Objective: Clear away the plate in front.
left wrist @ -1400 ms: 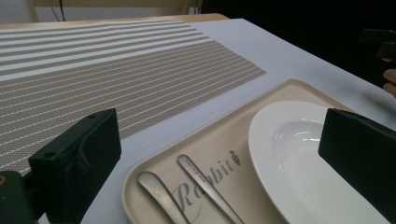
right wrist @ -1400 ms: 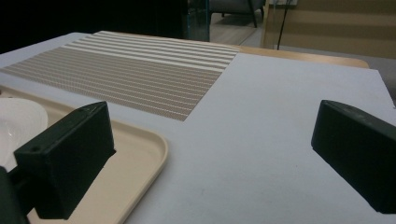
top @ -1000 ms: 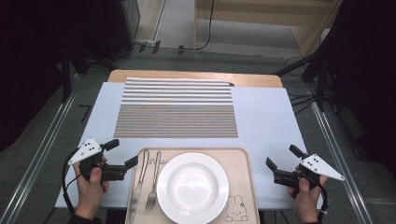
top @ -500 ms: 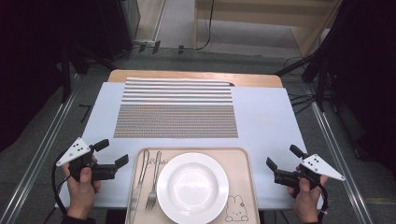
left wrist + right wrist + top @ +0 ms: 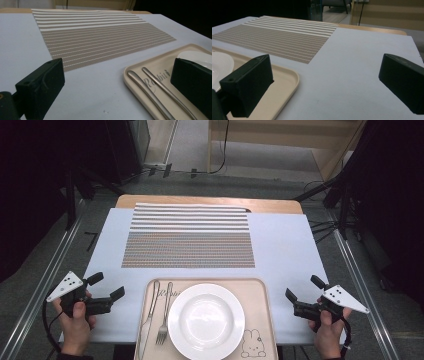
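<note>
The tray [image 5: 257,292] sits at the near edge of the table [image 5: 285,250], centred between your hands. On it the white plate [image 5: 206,321] lies in the middle, with a fork [image 5: 164,317] and a spoon [image 5: 148,320] side by side along its left rim. Your left gripper [image 5: 105,286] rests just left of the tray, jaws spread, holding nothing. Your right gripper [image 5: 305,287] rests just right of it, jaws likewise spread and empty. Beyond the tray lies a striped placemat [image 5: 187,237].
</note>
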{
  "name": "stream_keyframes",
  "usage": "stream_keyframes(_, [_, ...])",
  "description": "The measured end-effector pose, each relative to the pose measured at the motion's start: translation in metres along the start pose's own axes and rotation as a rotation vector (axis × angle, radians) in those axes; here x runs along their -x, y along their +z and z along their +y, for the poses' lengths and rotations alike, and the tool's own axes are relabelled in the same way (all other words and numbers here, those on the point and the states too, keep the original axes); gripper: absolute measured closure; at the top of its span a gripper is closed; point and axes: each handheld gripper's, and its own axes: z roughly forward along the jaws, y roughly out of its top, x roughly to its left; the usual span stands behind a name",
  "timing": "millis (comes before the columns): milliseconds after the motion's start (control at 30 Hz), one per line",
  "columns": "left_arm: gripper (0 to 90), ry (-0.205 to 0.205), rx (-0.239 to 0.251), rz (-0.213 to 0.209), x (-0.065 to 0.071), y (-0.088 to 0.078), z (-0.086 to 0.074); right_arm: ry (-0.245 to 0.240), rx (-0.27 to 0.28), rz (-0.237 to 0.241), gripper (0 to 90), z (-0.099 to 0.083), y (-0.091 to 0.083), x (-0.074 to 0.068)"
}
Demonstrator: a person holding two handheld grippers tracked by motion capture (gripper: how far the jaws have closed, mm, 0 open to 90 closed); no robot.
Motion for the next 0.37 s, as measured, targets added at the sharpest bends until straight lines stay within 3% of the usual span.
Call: stream_keyframes(367, [0.0, -0.009, -0.017, 0.020, -0.0085, 0.0002, -0.0073, 0.003, -0.001, -0.002, 0.0, -0.0020, 0.0011, 0.0020])
